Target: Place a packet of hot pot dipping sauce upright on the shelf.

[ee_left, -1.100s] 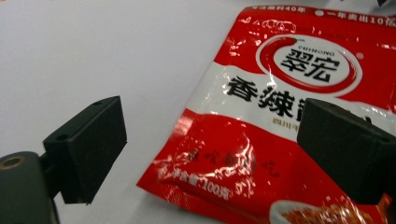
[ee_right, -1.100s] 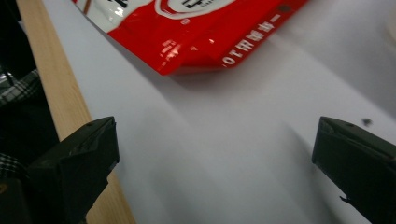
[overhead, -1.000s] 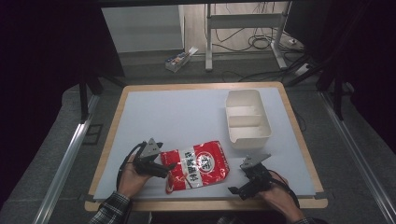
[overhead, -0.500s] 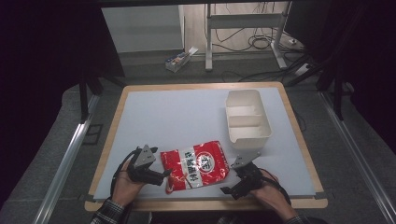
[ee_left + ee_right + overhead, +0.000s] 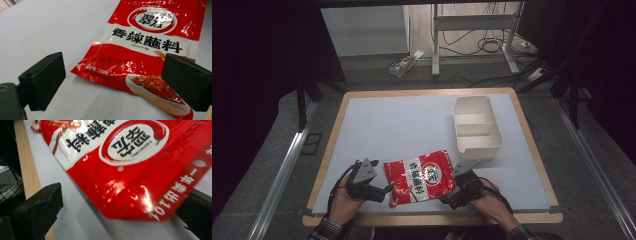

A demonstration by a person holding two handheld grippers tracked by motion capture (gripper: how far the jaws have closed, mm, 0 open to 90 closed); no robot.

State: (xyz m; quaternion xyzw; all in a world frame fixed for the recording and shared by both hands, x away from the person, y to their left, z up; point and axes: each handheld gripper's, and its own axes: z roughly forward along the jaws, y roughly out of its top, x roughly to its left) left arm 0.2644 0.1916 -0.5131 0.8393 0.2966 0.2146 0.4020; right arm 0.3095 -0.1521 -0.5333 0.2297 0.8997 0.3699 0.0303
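Note:
A red and white seasoning packet point(image 5: 419, 177) lies flat near the table's front edge. My left gripper point(image 5: 384, 191) sits at the packet's left end, open. In the left gripper view the packet's lower corner point(image 5: 140, 50) lies on the table between and just beyond the two spread jaws of that gripper point(image 5: 115, 68). My right gripper point(image 5: 451, 196) is at the packet's right end, also open. In the right gripper view the packet's sealed top corner point(image 5: 130, 182) reaches in between the jaws of that gripper point(image 5: 120, 207) without being pinched.
A white divided container point(image 5: 477, 127) stands on the right side of the grey table top point(image 5: 387, 125), just behind the right gripper. The wooden front edge point(image 5: 432, 219) of the table runs close under both hands.
The right gripper has slid left until the packet's right corner sits between its jaws. The left hand has dropped slightly towards the front edge. The packet has stayed put.

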